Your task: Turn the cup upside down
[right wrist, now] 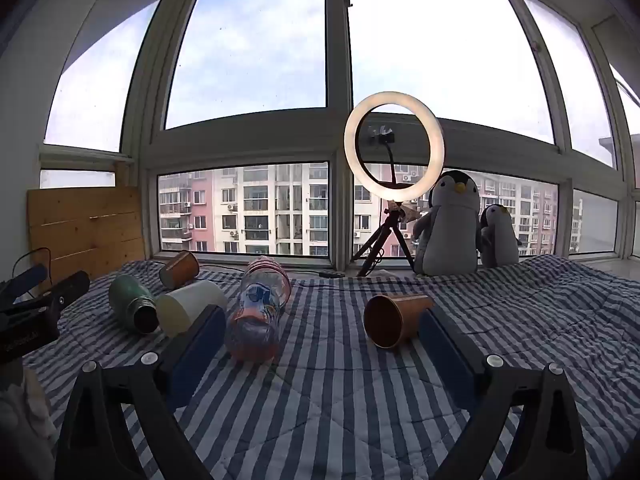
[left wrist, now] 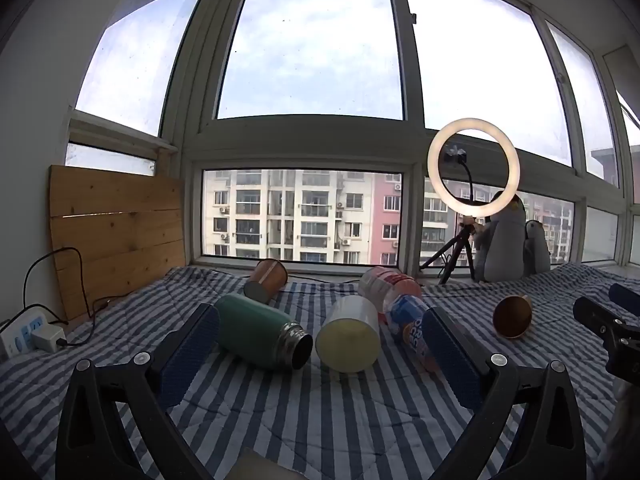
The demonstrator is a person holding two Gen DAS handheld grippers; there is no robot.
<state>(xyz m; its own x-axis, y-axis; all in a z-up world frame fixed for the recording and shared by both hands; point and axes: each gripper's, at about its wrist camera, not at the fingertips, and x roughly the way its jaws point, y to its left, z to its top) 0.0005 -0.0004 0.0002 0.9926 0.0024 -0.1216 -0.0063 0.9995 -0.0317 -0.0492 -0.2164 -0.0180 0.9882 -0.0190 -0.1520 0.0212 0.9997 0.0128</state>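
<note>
Both tools are released, jaws spread. Your left gripper point(left wrist: 320, 344) faces the yellow cup point(left wrist: 349, 339) — on its side on the striped quilt point(right wrist: 320, 400); your right gripper point(right wrist: 322, 342) nears the brown cup point(right wrist: 394, 320) — mouth toward you.

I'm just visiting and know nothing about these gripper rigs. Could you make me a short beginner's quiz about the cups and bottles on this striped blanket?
1. True or false: the green flask stands upright.
2. Which lies nearest the right gripper? A) copper cup B) white cup C) brown paper cup
3. Fill in: both grippers' jaws are ____.

Key: 1 false, it lies on its side. 2 A. 3 open; the left gripper holds nothing either.
</note>
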